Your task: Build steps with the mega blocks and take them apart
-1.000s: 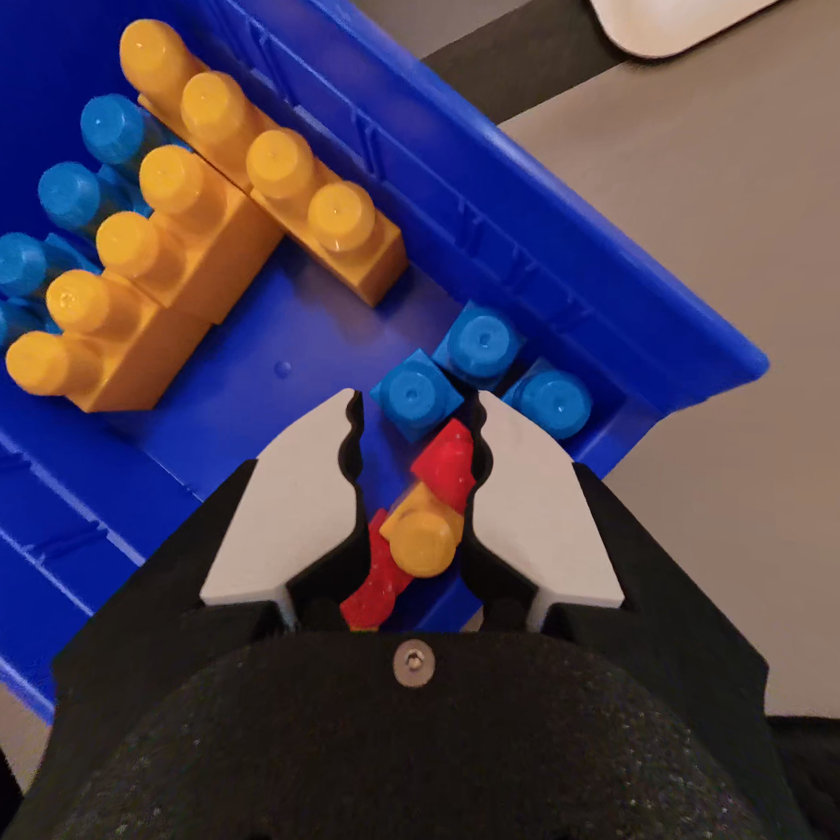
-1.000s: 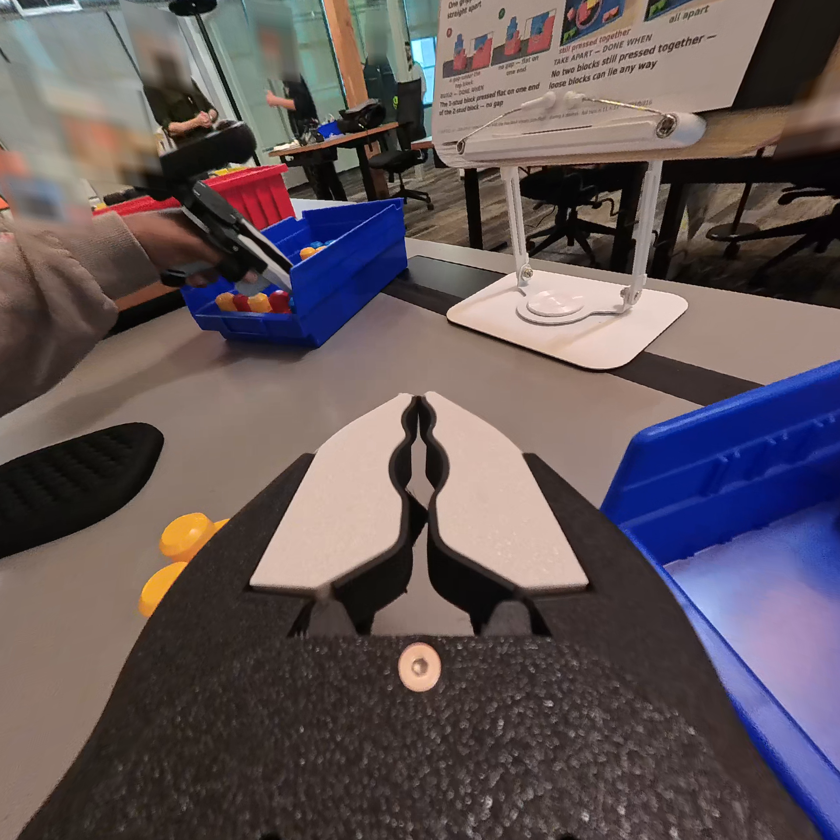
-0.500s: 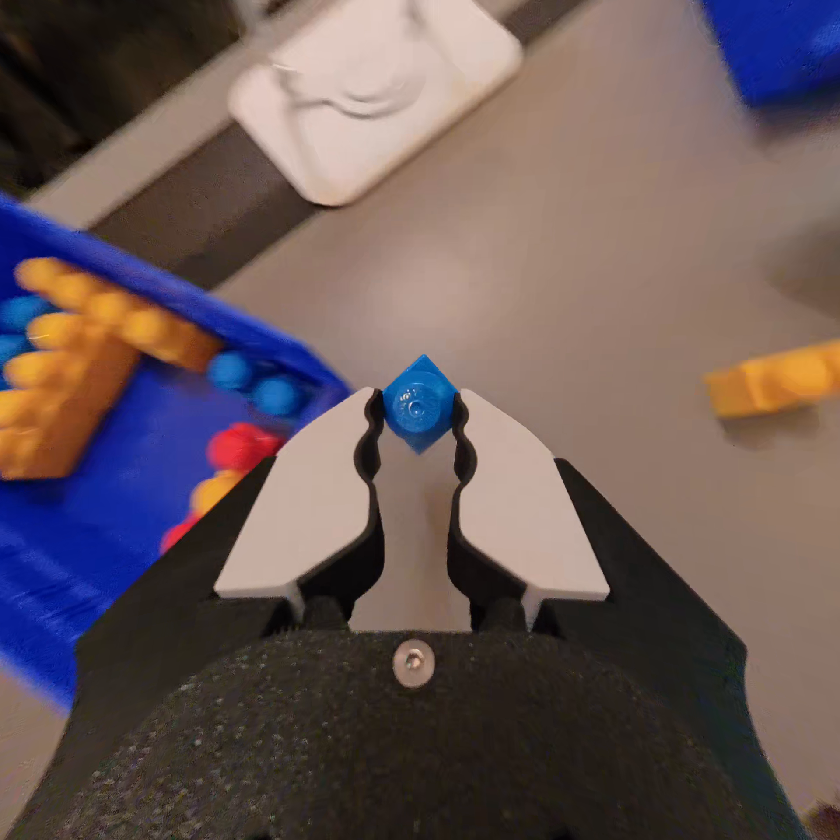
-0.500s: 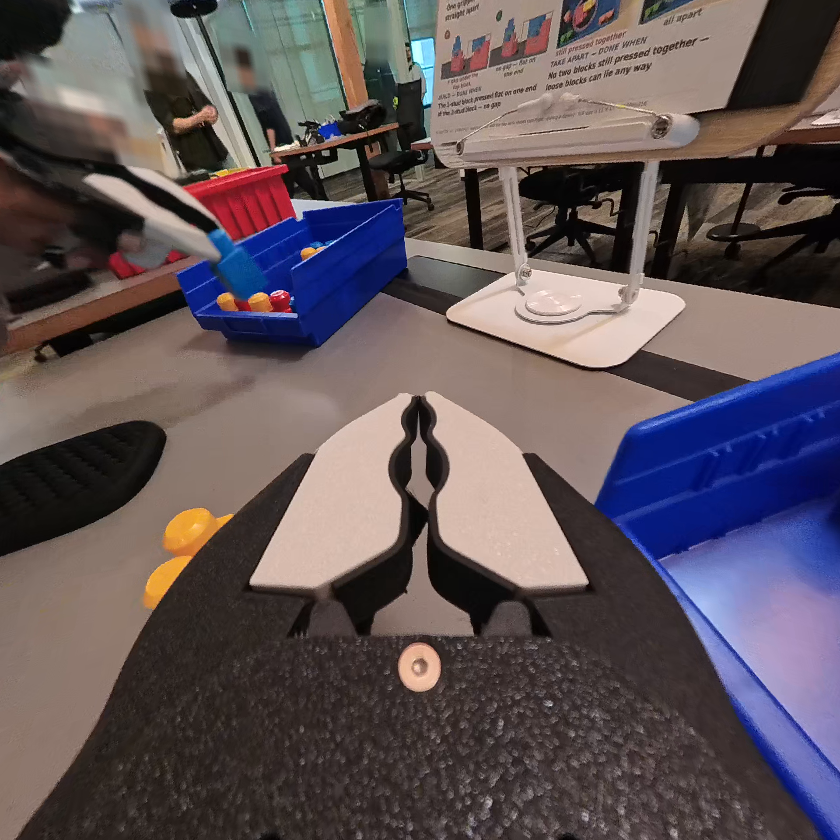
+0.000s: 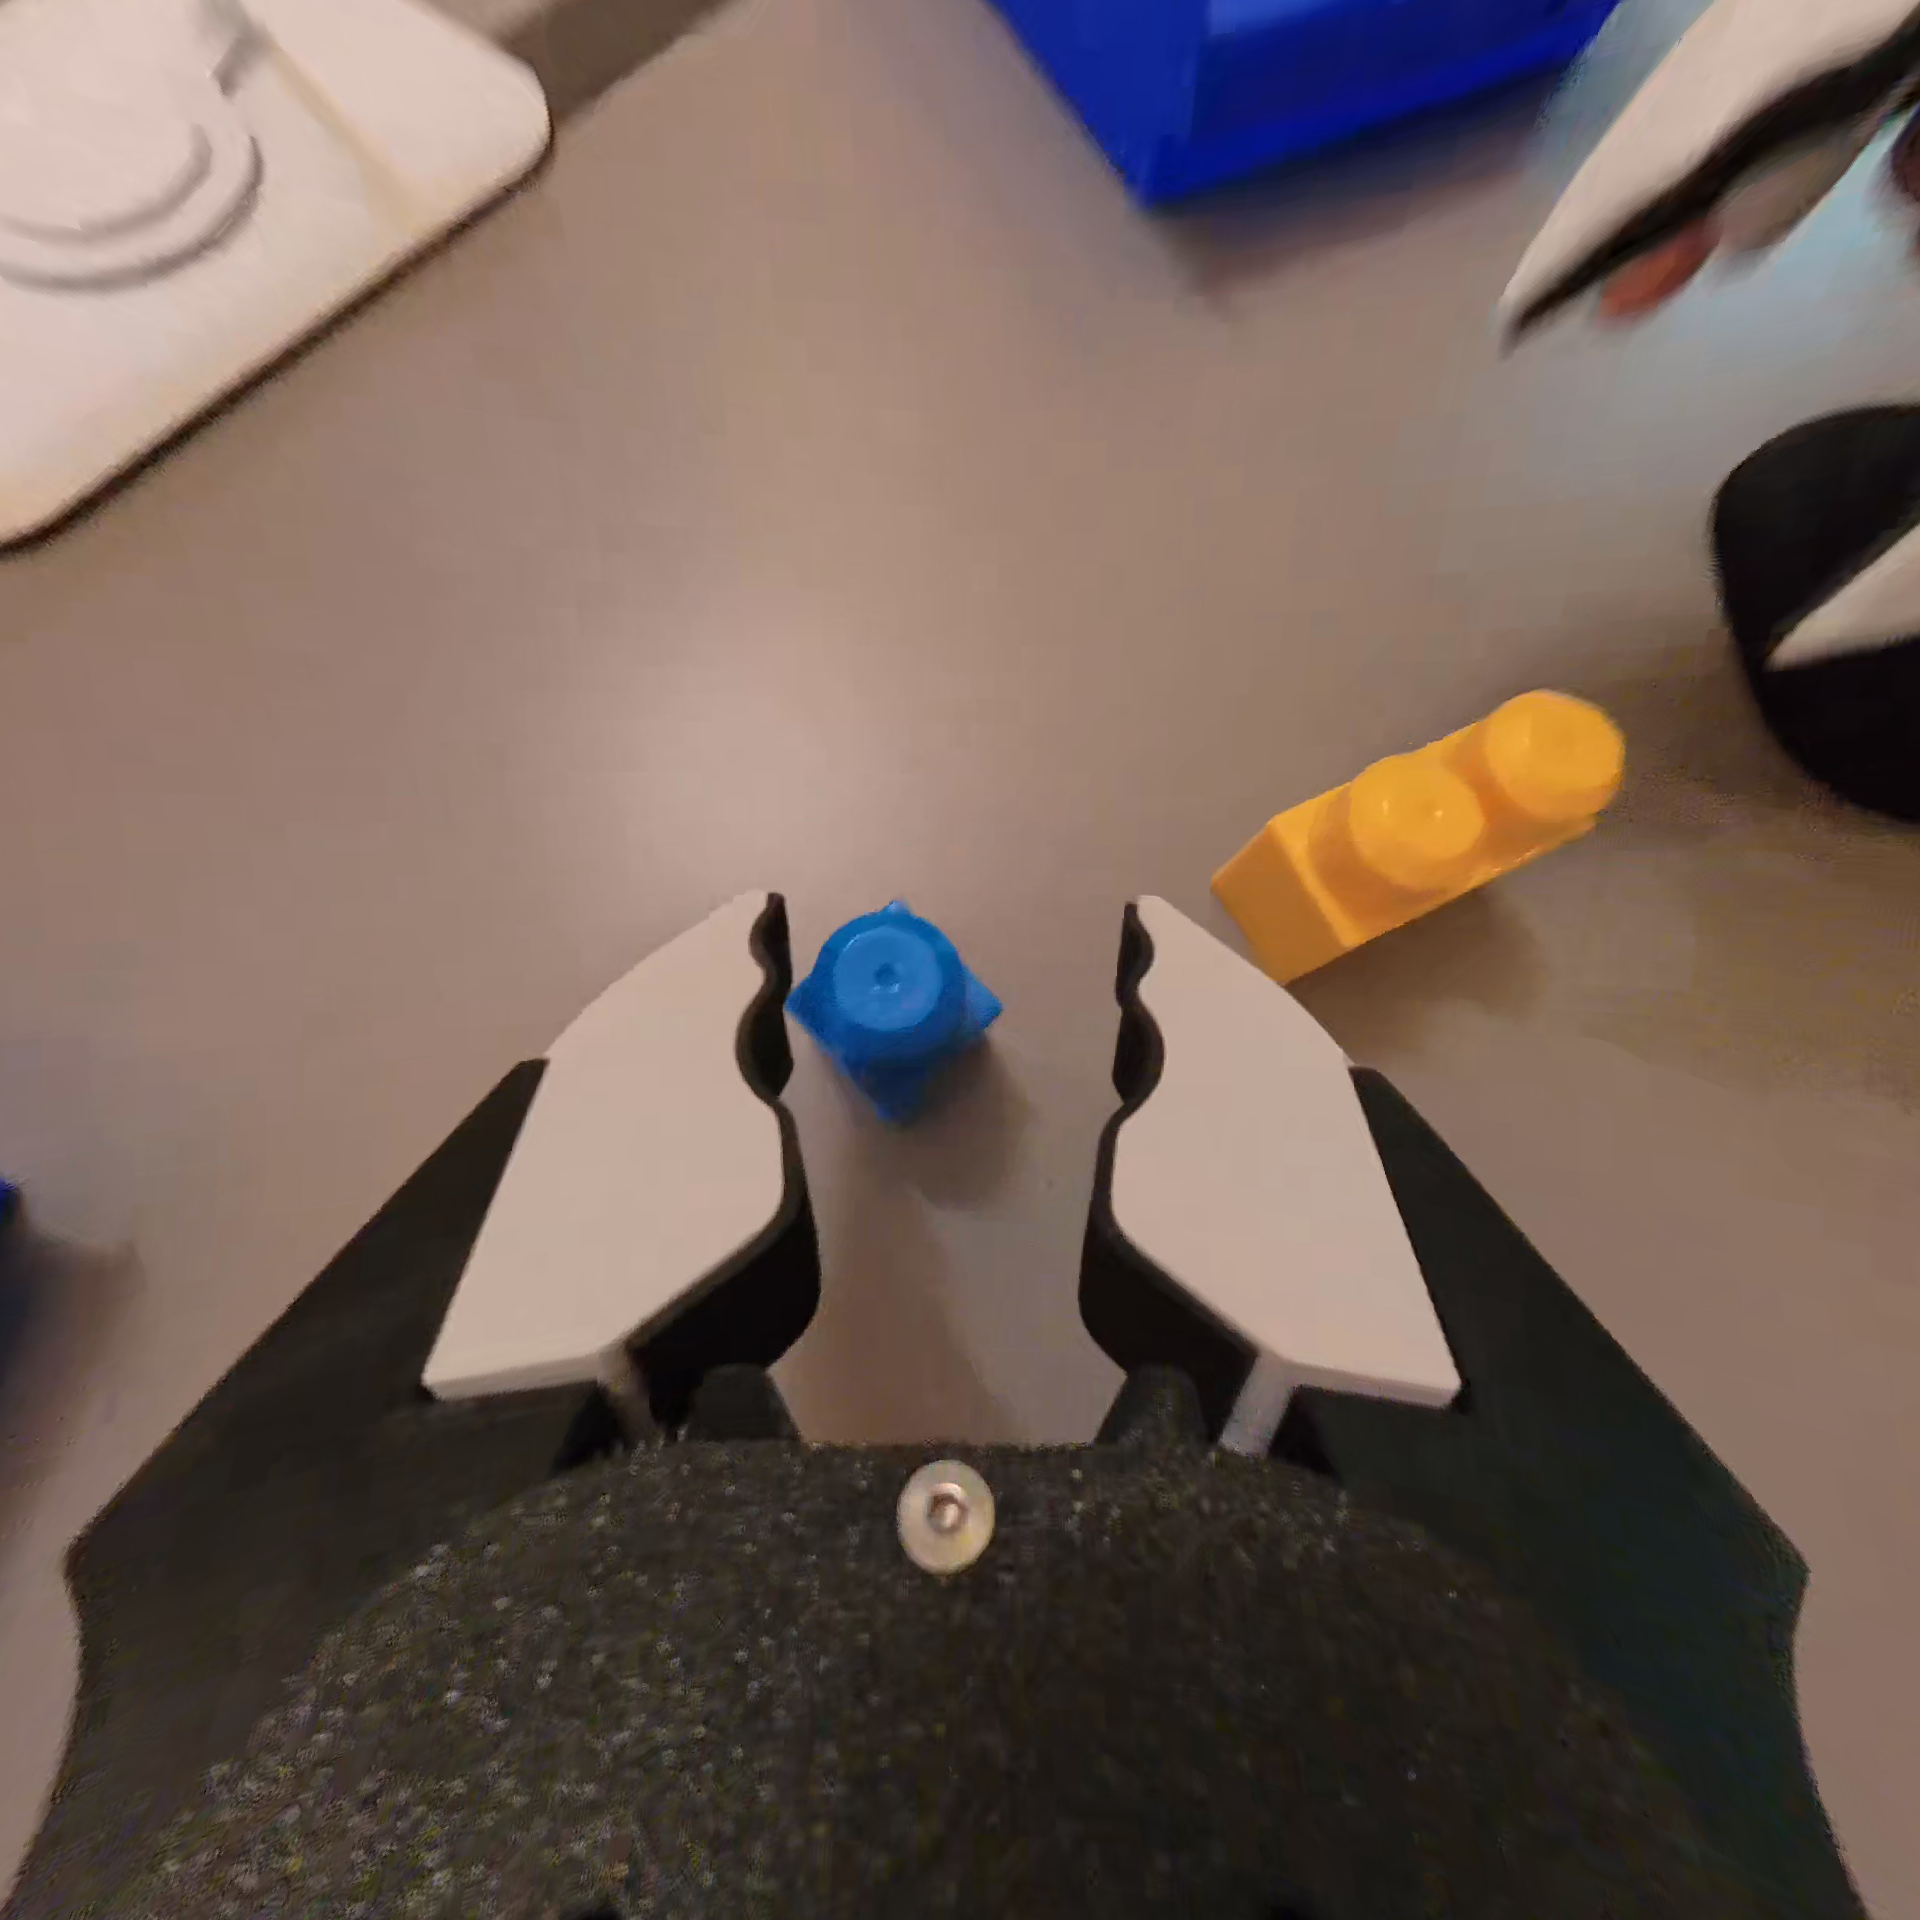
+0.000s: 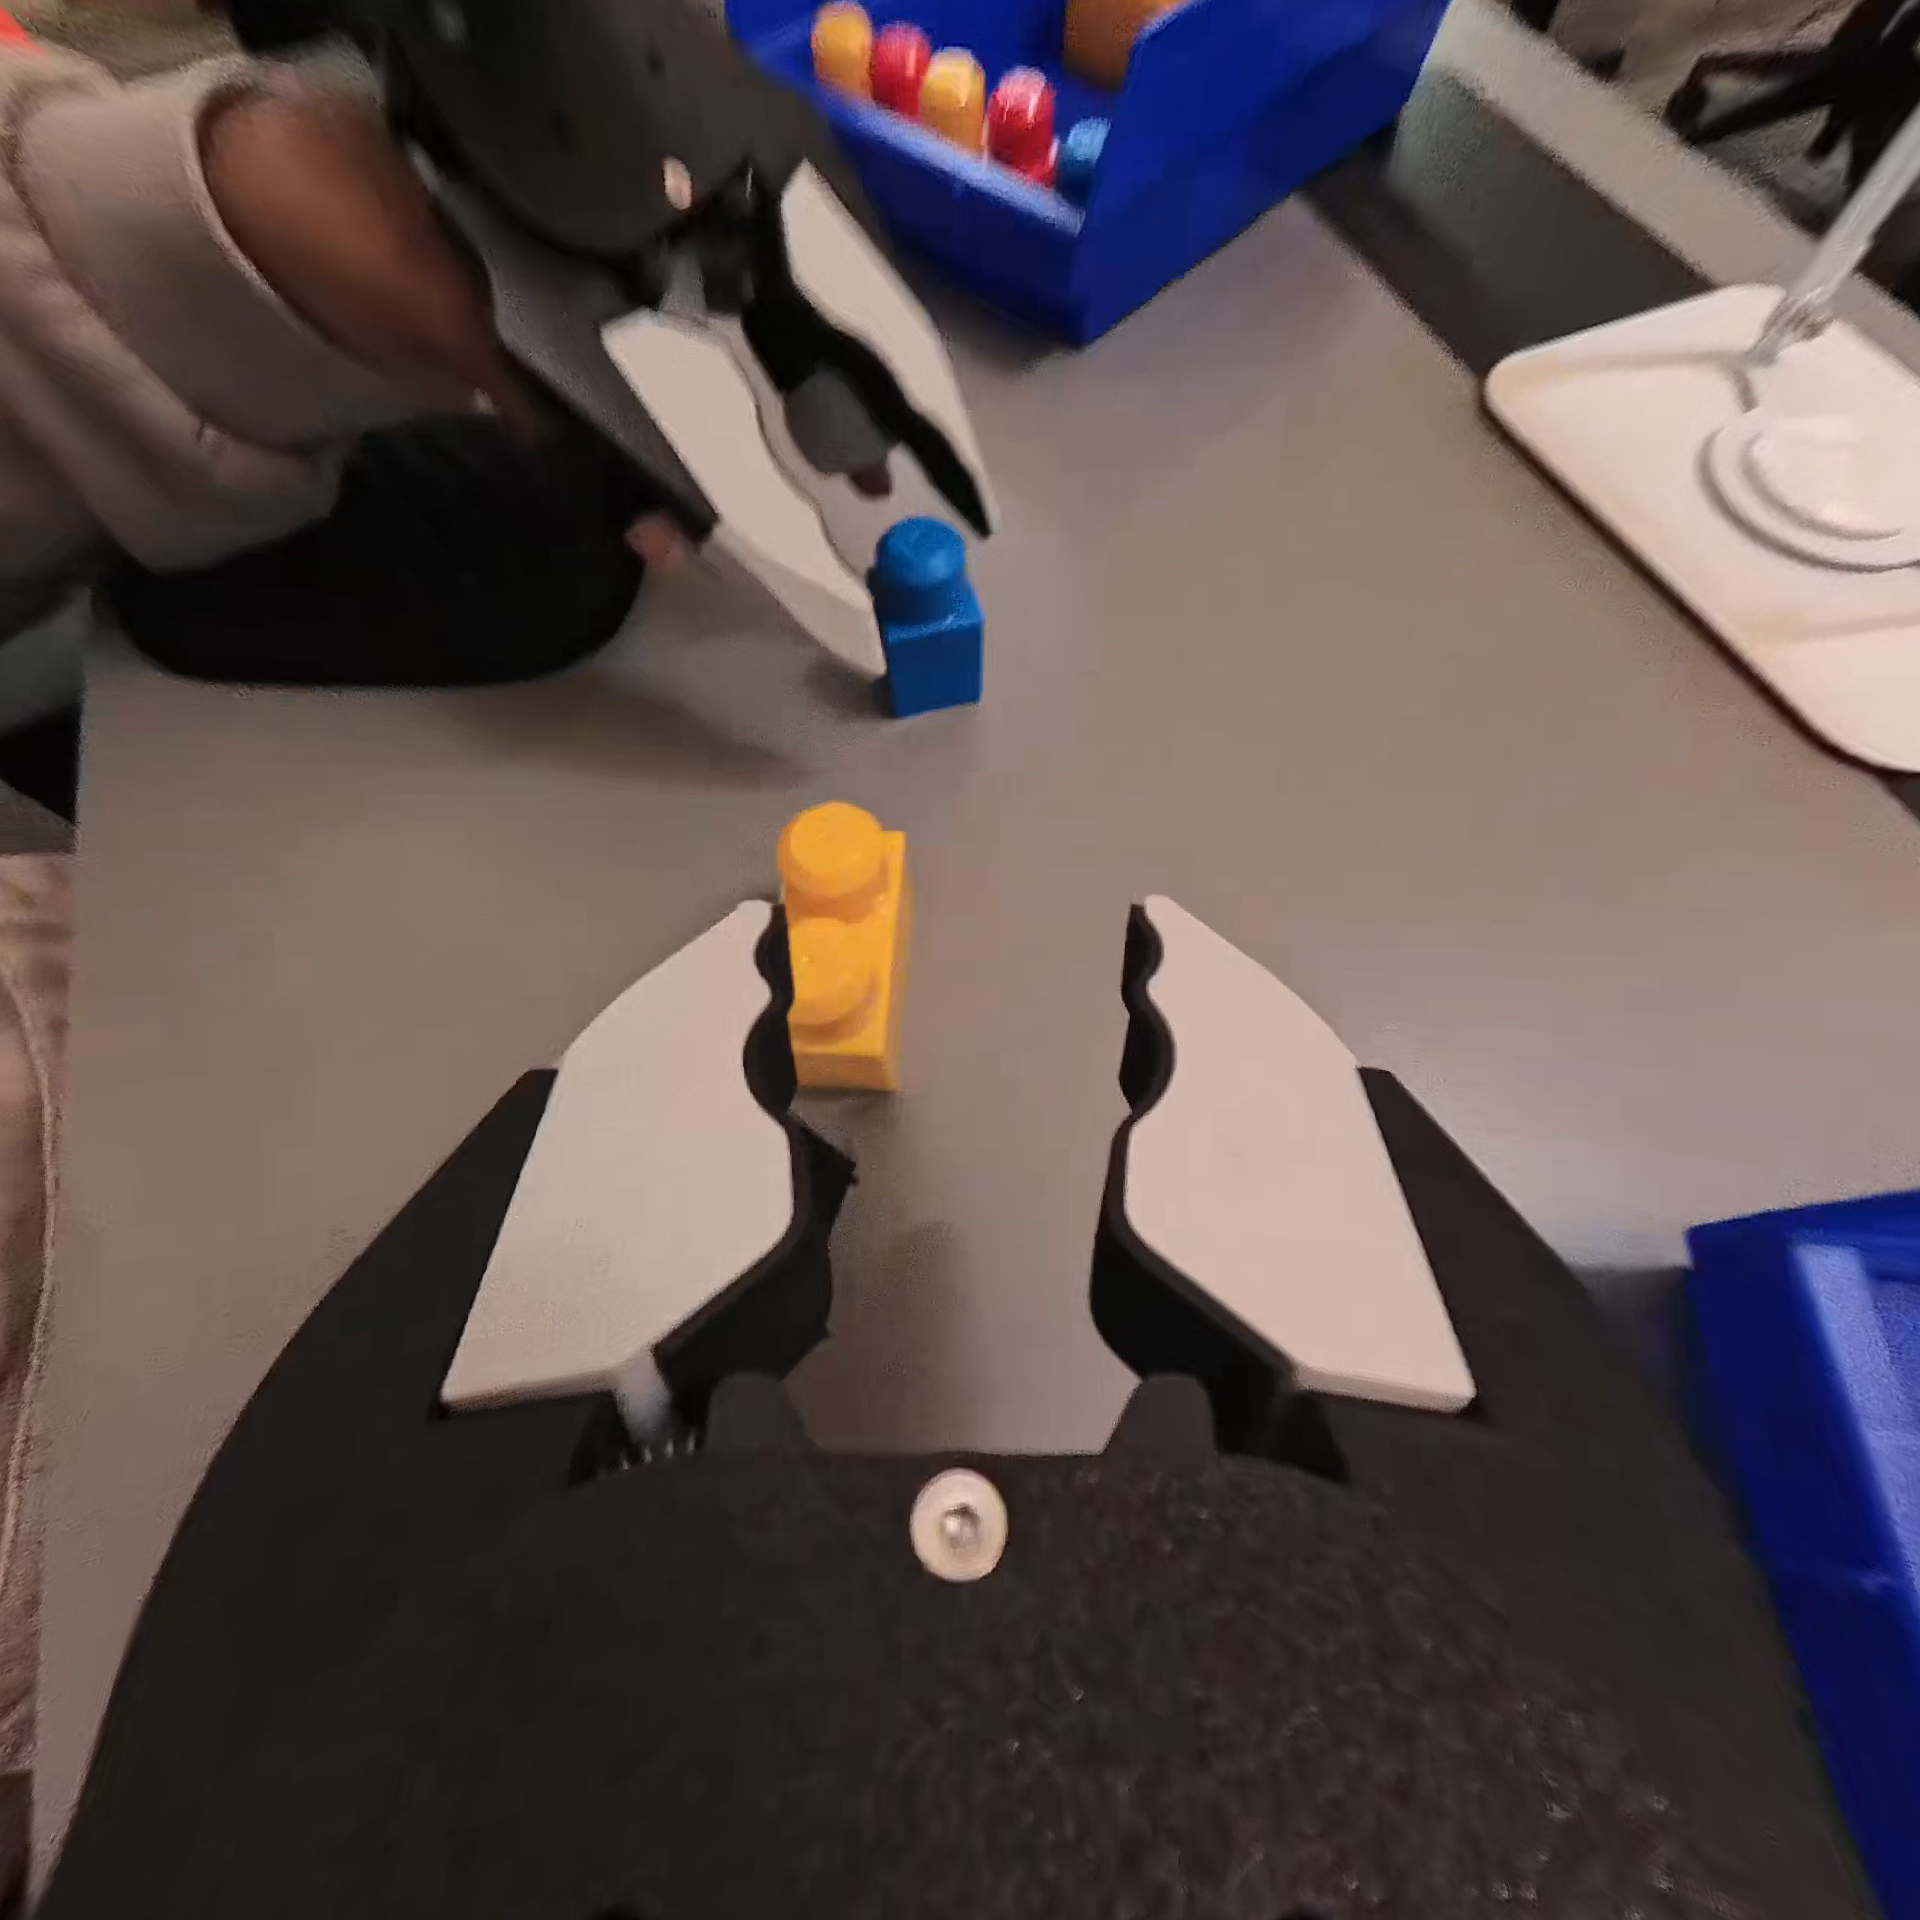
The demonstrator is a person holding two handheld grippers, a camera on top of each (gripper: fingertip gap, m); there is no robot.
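**Now both grippers spread over loose blocks, nothing pressed together yet**

Left wrist view. Taking the blue one-stud block (image 5: 891,1010) as the landmark: it stands upright on the grey table (image 5: 727,623), stud up. The left gripper (image 5: 948,971) is spread wide around it and grips nothing. One finger (image 5: 634,1164) sits just beside the block, possibly touching; the other is well clear. Just to the right of the block lies the yellow two-stud block (image 5: 1423,831), also stud up. Beyond the blue block sit a white stand base (image 5: 208,239) and a corner of a blue bin (image 5: 1299,94). My judgement: if the near finger drags on withdrawal, the small block could tip or skid out of line with the yellow one.

Right wrist view. The blue block (image 6: 928,623) is again the landmark. Nearer the camera than it, the yellow block (image 6: 847,956) stands between the fingers of the right gripper (image 6: 951,977), which is wide and empty, with the block hard against one finger. A lopsided close would likely push or twist the yellow block rather than seat it. Behind the blue block a blue bin (image 6: 1091,239) holds more yellow, red and blue blocks.

No brand, label or legible writing shows in either view.
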